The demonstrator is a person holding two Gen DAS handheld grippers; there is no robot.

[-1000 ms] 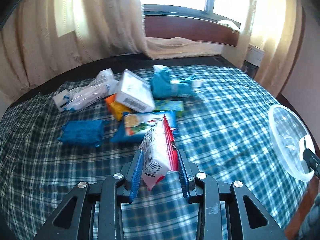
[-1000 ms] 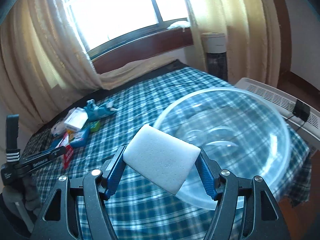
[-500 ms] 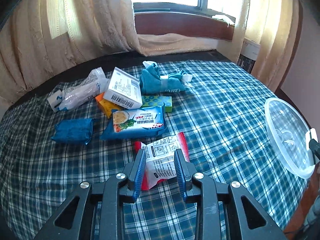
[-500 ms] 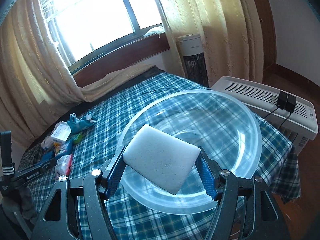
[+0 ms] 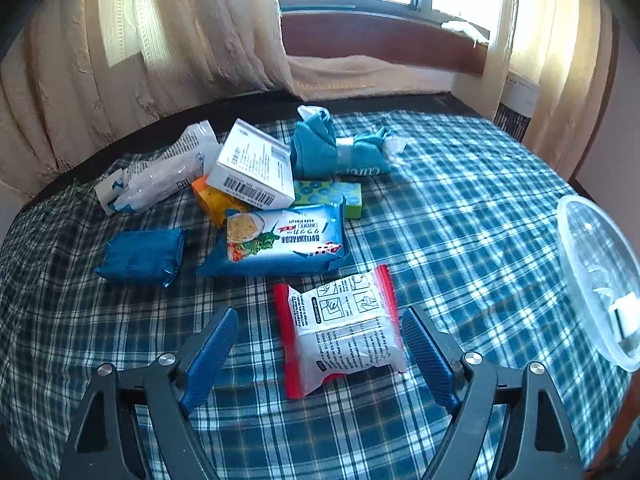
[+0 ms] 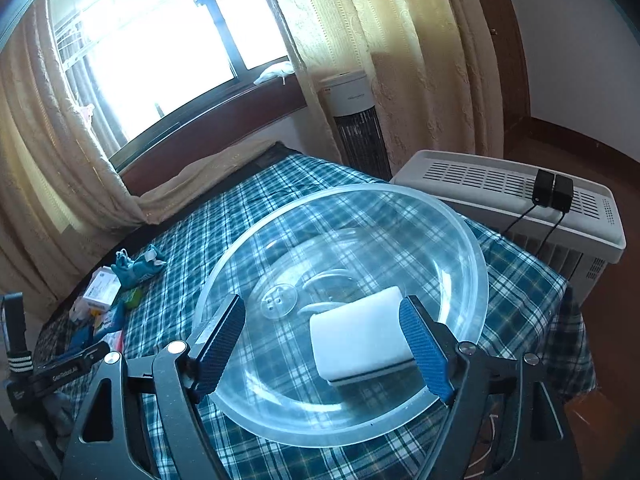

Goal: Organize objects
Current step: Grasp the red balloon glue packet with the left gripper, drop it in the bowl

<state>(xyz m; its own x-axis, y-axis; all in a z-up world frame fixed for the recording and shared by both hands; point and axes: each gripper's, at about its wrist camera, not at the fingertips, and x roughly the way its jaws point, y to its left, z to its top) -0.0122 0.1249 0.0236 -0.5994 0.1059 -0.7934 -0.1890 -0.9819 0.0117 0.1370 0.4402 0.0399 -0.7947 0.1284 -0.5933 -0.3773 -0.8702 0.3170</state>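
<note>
Letting go with both claws: right claw [image 6: 322,346] is opening, sponge [image 6: 362,338] dropped between its fingers into the bowl [image 6: 460,224]; left claw [image 5: 318,354] is opening too, packet [image 5: 344,328] lying free between its fingers on the cloth [image 5: 460,208].

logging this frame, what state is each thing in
left gripper: jaws opening, nothing gripped
red-edged packet: flat on the cloth between them
right gripper: jaws opening
white sponge: lying in the bowl
clear bowl: upright
white box: tilted on the pile
</note>
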